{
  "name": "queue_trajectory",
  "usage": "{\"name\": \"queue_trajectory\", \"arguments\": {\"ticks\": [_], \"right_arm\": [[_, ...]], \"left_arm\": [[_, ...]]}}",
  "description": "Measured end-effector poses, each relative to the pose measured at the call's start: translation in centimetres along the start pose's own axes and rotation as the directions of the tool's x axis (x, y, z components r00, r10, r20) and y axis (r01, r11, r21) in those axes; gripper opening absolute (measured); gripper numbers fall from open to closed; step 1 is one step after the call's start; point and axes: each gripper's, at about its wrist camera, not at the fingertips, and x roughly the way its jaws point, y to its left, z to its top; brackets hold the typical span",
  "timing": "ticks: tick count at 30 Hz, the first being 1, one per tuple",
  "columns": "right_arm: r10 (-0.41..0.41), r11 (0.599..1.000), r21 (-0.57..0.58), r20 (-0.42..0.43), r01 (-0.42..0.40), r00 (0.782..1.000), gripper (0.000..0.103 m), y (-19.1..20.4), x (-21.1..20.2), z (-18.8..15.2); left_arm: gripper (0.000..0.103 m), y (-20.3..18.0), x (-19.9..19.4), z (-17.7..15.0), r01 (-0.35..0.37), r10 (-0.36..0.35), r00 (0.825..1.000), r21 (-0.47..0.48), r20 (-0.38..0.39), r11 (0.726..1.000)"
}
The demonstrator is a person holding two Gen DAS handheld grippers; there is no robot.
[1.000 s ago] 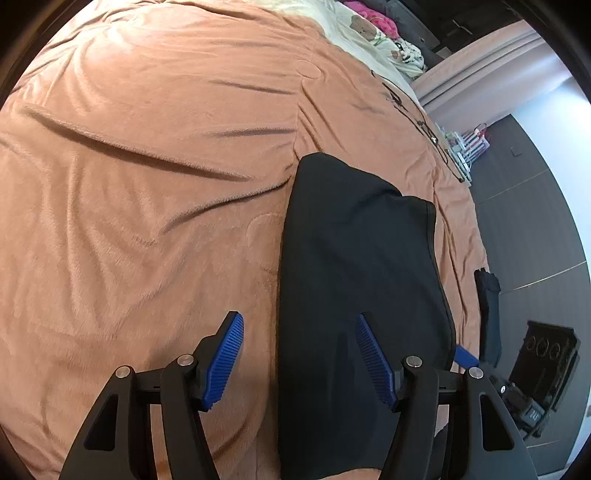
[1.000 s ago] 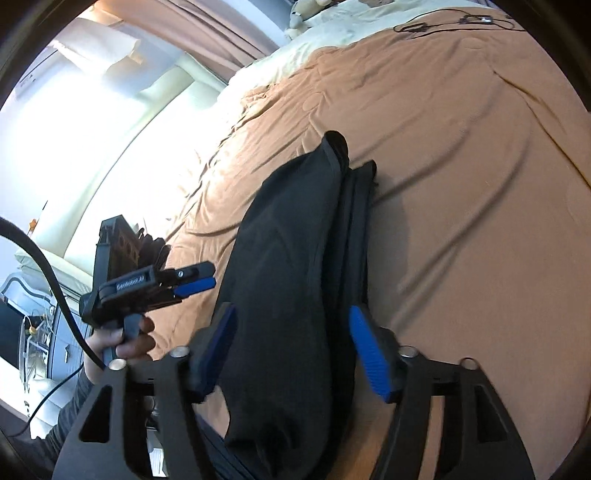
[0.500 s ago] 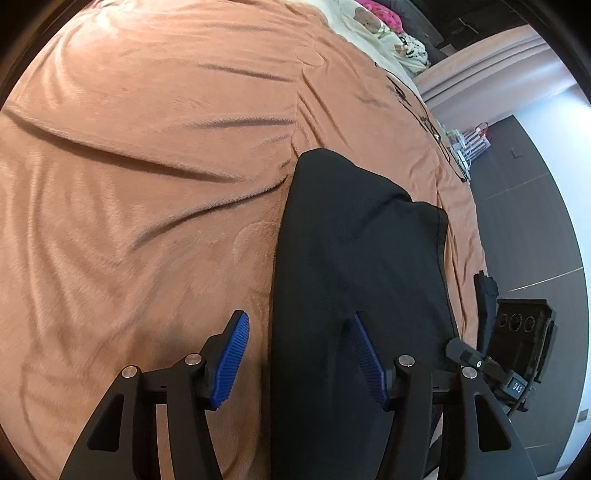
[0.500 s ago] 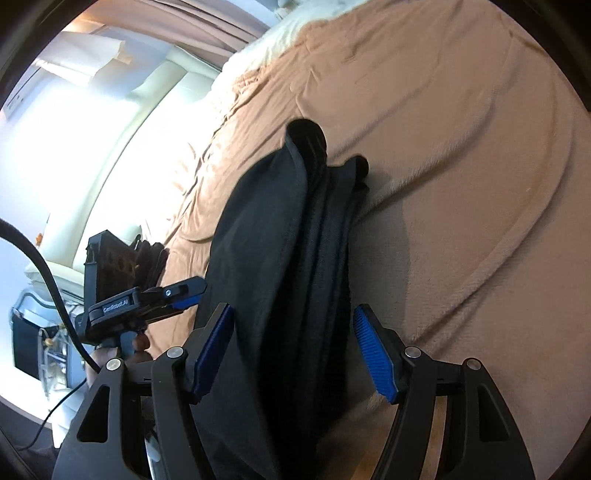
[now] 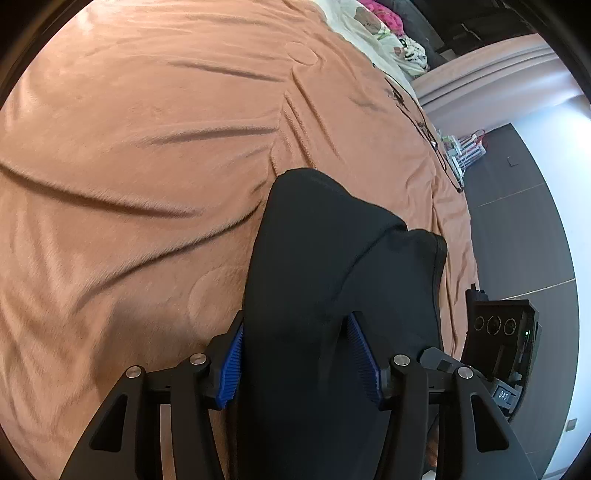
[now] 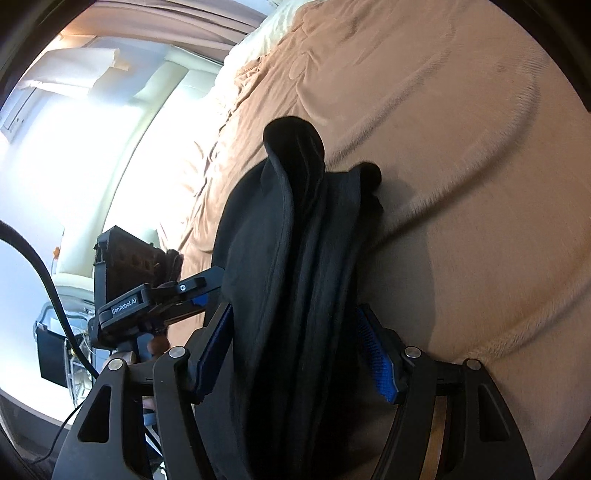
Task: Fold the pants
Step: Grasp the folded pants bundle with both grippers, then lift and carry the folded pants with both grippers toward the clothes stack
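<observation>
A wide bed (image 5: 155, 155) is filling most of both views, its peach-brown plush blanket (image 6: 461, 155) lying in long shallow wrinkles, with a pale printed sheet (image 5: 373, 33) showing along its far edge in the left wrist view. The black pants (image 5: 332, 258) are lying on that blanket as a long, already doubled-over bundle, running from under your tongs away toward the middle of the bed; in the right wrist view the layers (image 6: 295, 258) are stacking side by side in narrow ridges, and one rounded end is sticking up at the far tip. You are holding the left tongs (image 5: 299, 354) over the near end of the bundle, and their jaws have just been closing, with black fabric sitting between the blue ribbed pads (image 5: 231, 365); whether the pads are pressing on the cloth I cannot tell. You are keeping the right tongs (image 6: 295, 350) about half-wide, straddling the folded layers, and here too the pictures are not showing whether the pads (image 6: 376, 358) are pinching the cloth. The right wrist view is also catching the left tongs from the side (image 6: 201, 286), reaching in at the edge of the pants, with a black cable (image 6: 44, 273) curving behind them against the bright window (image 6: 74, 166).
</observation>
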Motion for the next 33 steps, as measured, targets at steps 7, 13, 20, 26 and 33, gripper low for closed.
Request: {"name": "queue_trajectory", "arguments": {"ticks": [7, 13, 20, 26, 33], "right_arm": [[-0.017, 0.999, -0.029, 0.020, 0.018, 1.000, 0.048, -0.1, 0.7, 0.2], [-0.030, 0.998, -0.050, 0.036, 0.031, 0.999, 0.025, 1.0, 0.0, -0.4], [-0.051, 0.992, -0.109, 0.085, 0.060, 0.995, 0.022, 3.4, -0.9, -1.3], [-0.066, 0.987, -0.138, 0.109, 0.081, 0.992, 0.021, 5.4, -1.3, -2.2], [-0.078, 0.969, -0.218, 0.163, 0.113, 0.984, 0.021, 10.0, -2.5, -3.4]], "left_arm": [[0.053, 0.0, 0.7, 1.2, 0.002, -0.002, 1.000, -0.006, 0.008, 1.000], [0.027, -0.2, 0.5, 0.9, 0.017, -0.017, 1.000, -0.004, 0.008, 1.000], [0.026, 0.0, -1.2, 0.0, 0.045, -0.045, 0.999, 0.002, 0.021, 0.999], [0.007, -0.4, -2.8, -0.6, 0.091, -0.092, 0.994, 0.011, 0.059, 0.996], [0.006, -1.8, -7.1, -1.4, 0.128, -0.135, 0.981, 0.057, 0.140, 0.990]]}}
